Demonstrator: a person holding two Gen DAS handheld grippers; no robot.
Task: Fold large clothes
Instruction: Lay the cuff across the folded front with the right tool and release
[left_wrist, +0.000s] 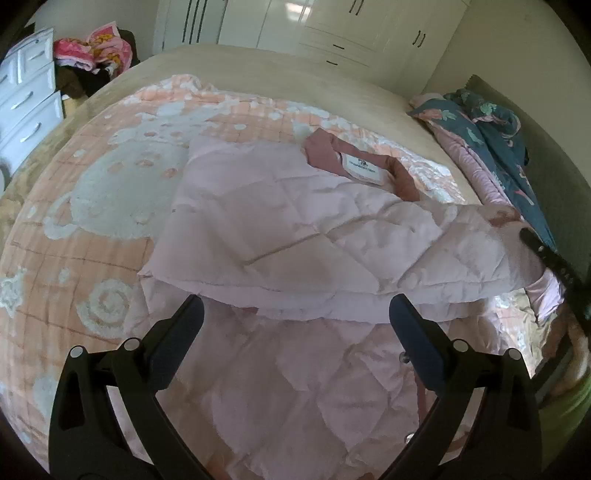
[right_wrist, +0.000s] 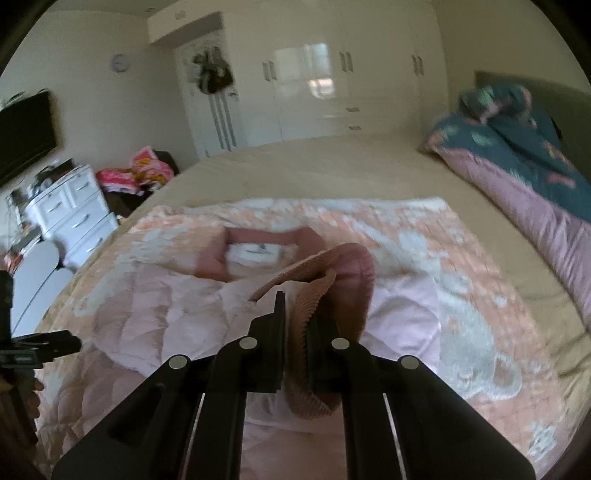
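A wide bed (left_wrist: 258, 70) with a beige sheet carries a peach blanket (left_wrist: 92, 206) patterned in white shapes. By the headboard (right_wrist: 524, 83) lies a rolled teal floral duvet (left_wrist: 491, 147) with a pink underside. White drawers (left_wrist: 26, 107) stand beside a heap of bright pink clothes (left_wrist: 96, 50). White wardrobes (right_wrist: 314, 88) line the far wall, where a dark screen (right_wrist: 24, 129), perhaps a television, hangs.

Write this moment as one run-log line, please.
task: fold jacket | right gripper: shut on ribbed cuff, sleeve lifted over pink quilted jacket | left gripper: open, holding nothing, above jacket | surface: peach blanket
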